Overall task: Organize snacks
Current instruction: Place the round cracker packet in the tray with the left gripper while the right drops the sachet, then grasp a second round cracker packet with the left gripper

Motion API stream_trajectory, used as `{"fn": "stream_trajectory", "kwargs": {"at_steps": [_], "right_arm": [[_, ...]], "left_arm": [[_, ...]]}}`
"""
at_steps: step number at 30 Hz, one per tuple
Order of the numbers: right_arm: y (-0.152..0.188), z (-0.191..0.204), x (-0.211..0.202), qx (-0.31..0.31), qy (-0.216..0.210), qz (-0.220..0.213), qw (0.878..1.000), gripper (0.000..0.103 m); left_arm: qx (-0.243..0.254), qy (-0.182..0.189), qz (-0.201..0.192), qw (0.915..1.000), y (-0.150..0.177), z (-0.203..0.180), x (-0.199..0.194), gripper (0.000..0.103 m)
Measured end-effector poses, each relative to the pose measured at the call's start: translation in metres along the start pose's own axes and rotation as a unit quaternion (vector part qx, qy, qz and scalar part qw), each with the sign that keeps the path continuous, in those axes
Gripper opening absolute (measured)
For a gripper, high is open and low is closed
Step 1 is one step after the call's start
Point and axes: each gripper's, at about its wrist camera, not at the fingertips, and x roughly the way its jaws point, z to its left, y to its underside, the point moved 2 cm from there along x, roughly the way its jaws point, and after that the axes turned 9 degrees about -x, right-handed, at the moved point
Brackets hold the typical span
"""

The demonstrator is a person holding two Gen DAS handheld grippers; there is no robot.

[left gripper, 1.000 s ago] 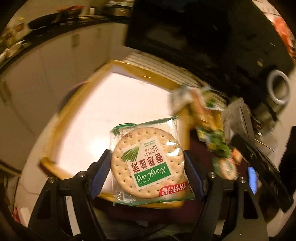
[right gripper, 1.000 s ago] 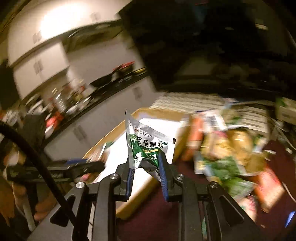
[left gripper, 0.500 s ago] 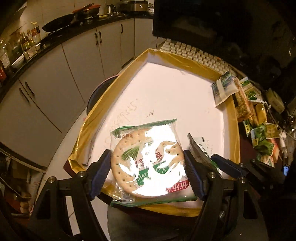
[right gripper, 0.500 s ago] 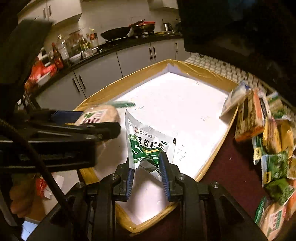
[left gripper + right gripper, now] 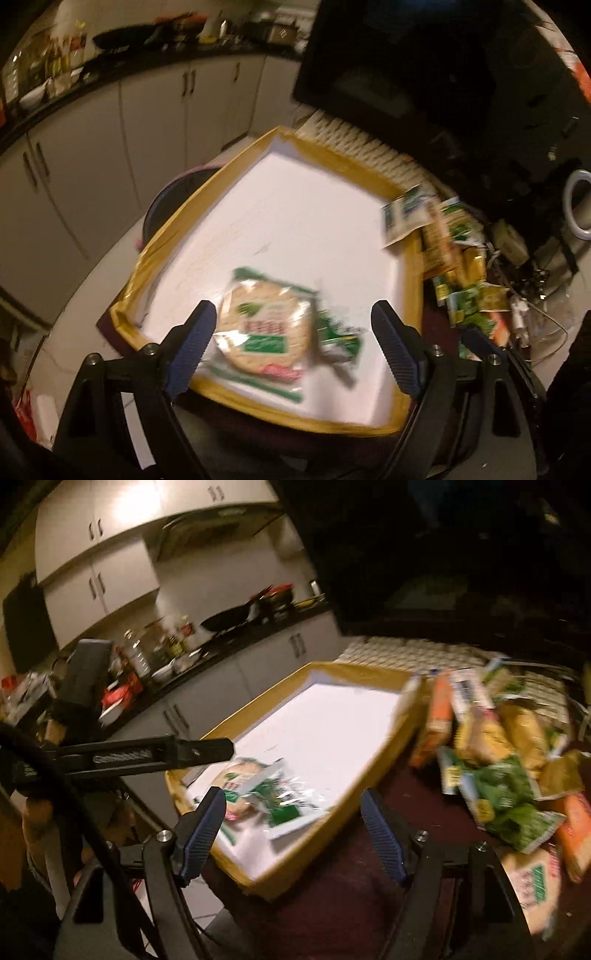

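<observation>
A round cracker pack point(image 5: 267, 332) lies in the near corner of a shallow white tray with a yellow rim point(image 5: 207, 199). A green sachet point(image 5: 338, 339) lies beside it on the right. My left gripper point(image 5: 291, 339) is open and empty above them. In the right wrist view the cracker pack point(image 5: 236, 775) and the green sachet point(image 5: 288, 801) lie in the tray point(image 5: 369, 771). My right gripper point(image 5: 293, 823) is open and empty above the tray's near edge. The left gripper's arm point(image 5: 147, 755) reaches in from the left.
A heap of snack packs point(image 5: 498, 760) lies on the dark red cloth right of the tray, also seen in the left wrist view point(image 5: 458, 266). A white keyboard point(image 5: 354, 147) and a dark monitor point(image 5: 406, 74) stand behind. Kitchen cabinets point(image 5: 110, 129) are to the left.
Both grippers have opened. The cracker pack and the green sachet left the jaws and now lie in the tray. Both grippers have drawn back a little.
</observation>
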Motion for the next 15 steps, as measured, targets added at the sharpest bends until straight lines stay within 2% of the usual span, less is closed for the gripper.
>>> {"fn": "stream_trajectory", "kwargs": {"at_steps": [3,8,15], "right_arm": [[0.005,-0.014,-0.018,0.013,0.021,-0.009,1.0,0.075],[0.013,-0.051,-0.041,0.054,0.044,0.015,0.997,0.075],[0.042,-0.094,-0.064,0.115,0.089,0.049,0.988,0.075]], "left_arm": [[0.014,0.041,0.01,0.999,0.005,-0.021,-0.003,0.087],[0.056,0.1,0.036,0.9928,0.021,-0.058,-0.003,0.087],[0.103,0.116,0.06,0.9861,0.044,-0.096,0.005,0.087]]}}
